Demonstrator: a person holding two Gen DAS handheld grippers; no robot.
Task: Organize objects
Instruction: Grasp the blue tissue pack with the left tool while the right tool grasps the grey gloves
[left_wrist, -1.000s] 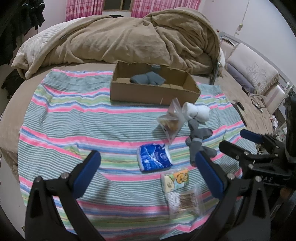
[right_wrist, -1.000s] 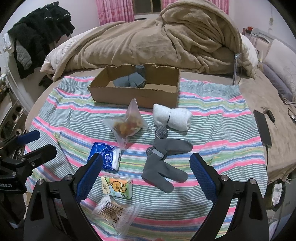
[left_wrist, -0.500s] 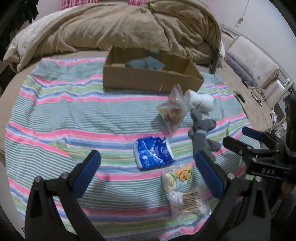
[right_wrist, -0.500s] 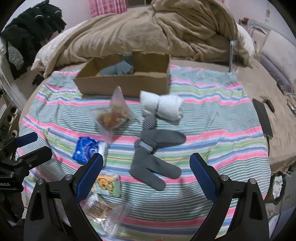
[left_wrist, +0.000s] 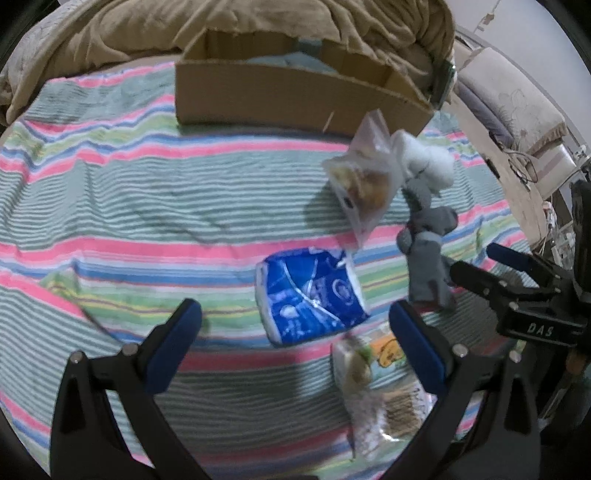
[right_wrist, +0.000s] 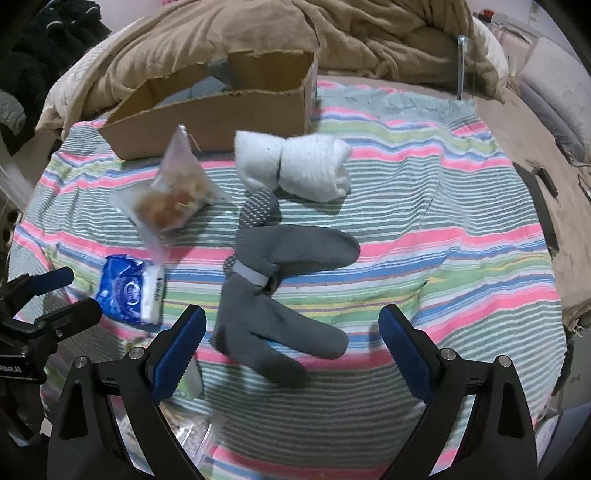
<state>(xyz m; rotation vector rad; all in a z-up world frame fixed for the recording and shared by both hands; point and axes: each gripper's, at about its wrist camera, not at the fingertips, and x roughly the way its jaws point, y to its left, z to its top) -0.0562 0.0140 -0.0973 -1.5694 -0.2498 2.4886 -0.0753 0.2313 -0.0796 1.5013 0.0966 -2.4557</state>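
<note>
On the striped cloth (left_wrist: 122, 206) lie a blue tissue pack (left_wrist: 312, 295), a clear snack bag (left_wrist: 365, 184), a white rolled sock pair (right_wrist: 295, 170), a grey sock pair (right_wrist: 280, 291), a small cartoon-printed pack (left_wrist: 373, 354) and a bag of cotton swabs (left_wrist: 388, 413). My left gripper (left_wrist: 295, 332) is open, just above the tissue pack. My right gripper (right_wrist: 291, 343) is open, low over the grey socks (left_wrist: 428, 254). The cardboard box (right_wrist: 221, 107) at the back holds a grey-blue cloth item.
A tan duvet (right_wrist: 369, 33) is heaped behind the box (left_wrist: 295, 92). Black clothes (right_wrist: 33, 44) hang at the far left. A dark flat device (right_wrist: 543, 210) lies right of the cloth. Cushions and cables (left_wrist: 517, 110) sit at the right.
Both grippers have moved forward and down toward the bed. The left one closed in on the tissue pack, the right one on the grey socks. Both stayed open.
</note>
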